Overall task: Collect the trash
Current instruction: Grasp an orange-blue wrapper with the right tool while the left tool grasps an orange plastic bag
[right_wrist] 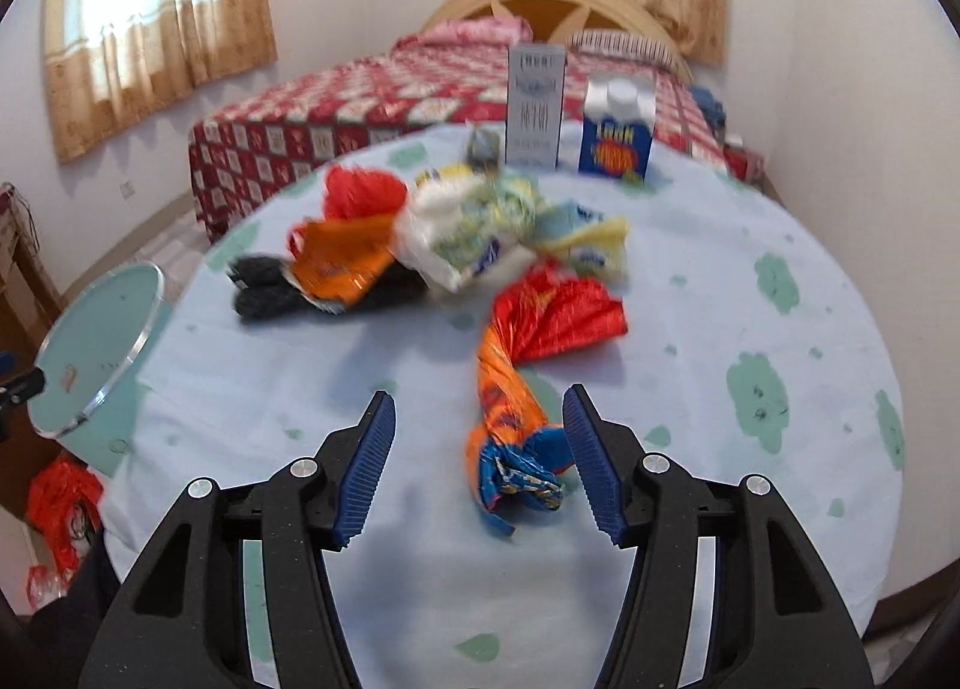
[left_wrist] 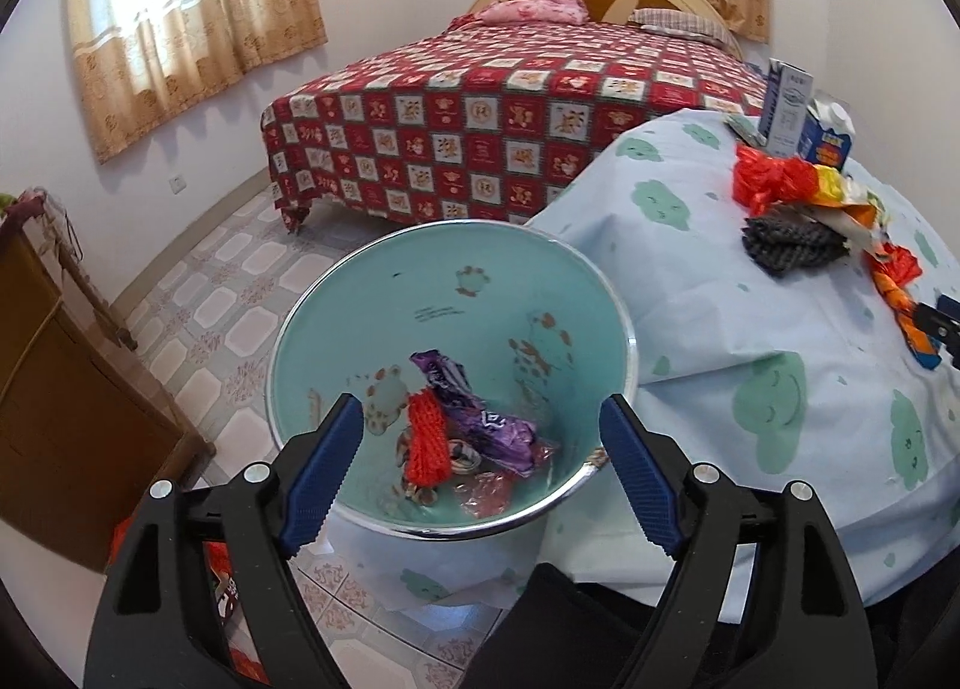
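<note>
My left gripper (left_wrist: 480,413) hangs open over a teal bin (left_wrist: 456,293) beside the table. Nothing is between its fingers. A purple wrapper (left_wrist: 480,419) and a red net (left_wrist: 426,437) lie in the bin. My right gripper (right_wrist: 480,395) is open low over the light-blue tablecloth (right_wrist: 720,329). A twisted orange, red and blue wrapper (right_wrist: 516,377) lies between its fingers, closer to the right one, and is not gripped. Farther back is a pile: a red bag (right_wrist: 360,188), an orange packet (right_wrist: 342,263), white-yellow bags (right_wrist: 480,227) and a dark grey knitted cloth (right_wrist: 264,287).
A tall grey carton (right_wrist: 536,107) and a blue carton (right_wrist: 617,137) stand at the table's far edge. The bin (right_wrist: 90,347) stands off the table's left side. A bed (left_wrist: 480,119) is behind, a wooden cabinet (left_wrist: 60,389) at the left, a red bag (right_wrist: 60,503) on the floor.
</note>
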{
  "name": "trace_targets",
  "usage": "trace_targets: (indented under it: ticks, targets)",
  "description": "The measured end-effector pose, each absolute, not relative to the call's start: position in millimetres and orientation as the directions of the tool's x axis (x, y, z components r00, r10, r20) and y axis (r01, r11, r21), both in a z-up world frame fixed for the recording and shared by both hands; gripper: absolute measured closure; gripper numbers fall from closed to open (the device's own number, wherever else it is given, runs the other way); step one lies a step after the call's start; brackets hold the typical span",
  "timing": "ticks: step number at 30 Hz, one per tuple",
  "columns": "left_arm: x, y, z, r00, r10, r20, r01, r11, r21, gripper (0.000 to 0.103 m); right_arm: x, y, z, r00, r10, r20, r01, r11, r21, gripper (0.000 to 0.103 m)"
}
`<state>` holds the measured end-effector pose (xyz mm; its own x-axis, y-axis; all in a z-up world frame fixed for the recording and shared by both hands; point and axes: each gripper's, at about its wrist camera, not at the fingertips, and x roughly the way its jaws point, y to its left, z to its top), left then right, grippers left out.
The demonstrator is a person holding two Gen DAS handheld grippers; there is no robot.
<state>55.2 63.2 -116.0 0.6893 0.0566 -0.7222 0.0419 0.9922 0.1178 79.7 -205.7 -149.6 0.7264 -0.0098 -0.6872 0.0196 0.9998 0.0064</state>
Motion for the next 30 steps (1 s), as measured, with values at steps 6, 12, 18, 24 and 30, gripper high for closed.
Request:
trace_targets:
  ticks: [6,12,18,24,30]
  targets:
    - [62.5,46.3,-113.2,0.698,0.049,-0.714,0.053,0.992,0.119,0.023,89.7,-220.9,-162.8,0.676,0.01,-0.737,0.029,0.999,0.04,0.062]
    - [71.4,15.0,-107.5,0.72,0.017,-0.693,0.091,0.989,0.119,0.023,80.3,-224.6,-156.1,0.693,0.028,-0.72,0.014,0.998,0.053,0.081]
    - [85.7,-24.3,-106.8,0.716,-0.03,-0.698,0.144,0.984,0.106,0.023,56.2,-236.5,-142.3,0.744,0.01,-0.668,0.031,0.998,0.05,0.081]
    - [90.2,-56.7,-98.6,0.718,-0.07,-0.693,0.178,0.98,0.086,0.023,36.6,-244.9,-134.1,0.765,0.025,-0.643,0.018,0.998,0.06,0.081]
    - [91.0,-96.7,-82.6,0.732,-0.118,-0.671,0.229,0.97,0.079,0.023,25.6,-260.8,-127.8,0.788,-0.042,-0.614,0.07,0.997,0.021,0.081]
